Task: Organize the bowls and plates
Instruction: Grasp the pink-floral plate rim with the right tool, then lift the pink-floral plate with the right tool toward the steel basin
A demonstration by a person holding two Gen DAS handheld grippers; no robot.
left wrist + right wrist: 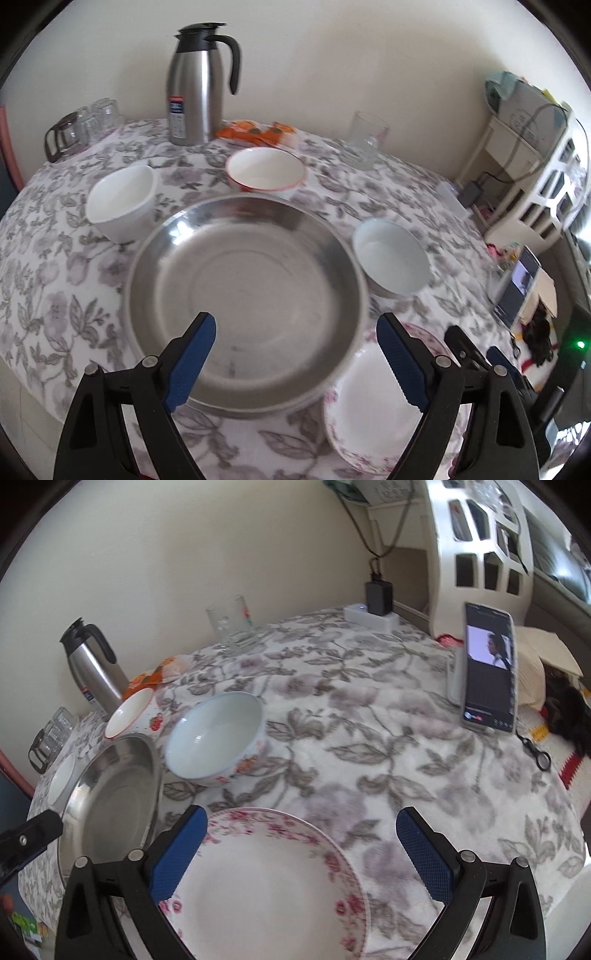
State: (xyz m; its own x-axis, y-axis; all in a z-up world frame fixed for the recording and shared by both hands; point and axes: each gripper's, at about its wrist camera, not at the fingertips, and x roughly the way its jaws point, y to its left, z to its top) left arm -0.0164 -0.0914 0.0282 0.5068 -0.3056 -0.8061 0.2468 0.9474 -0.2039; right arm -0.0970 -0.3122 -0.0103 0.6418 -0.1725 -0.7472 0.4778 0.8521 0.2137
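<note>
Both claws, left claw and right claw, are wide and hold nothing (no dish is lifted yet). The steel plate lies near on the counter, the floral plate just right of it. I judge the next move is to grasp one rim and stack them.

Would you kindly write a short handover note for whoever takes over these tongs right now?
Left tongs: open, empty, over the steel plate.
Right tongs: open, empty, over the floral plate.
Three bowls stand apart behind the plates: white bowl, red-rimmed bowl, pale blue bowl.
Done: nothing stacked yet.
Left: probably stack the plates, then nest the bowls.
</note>
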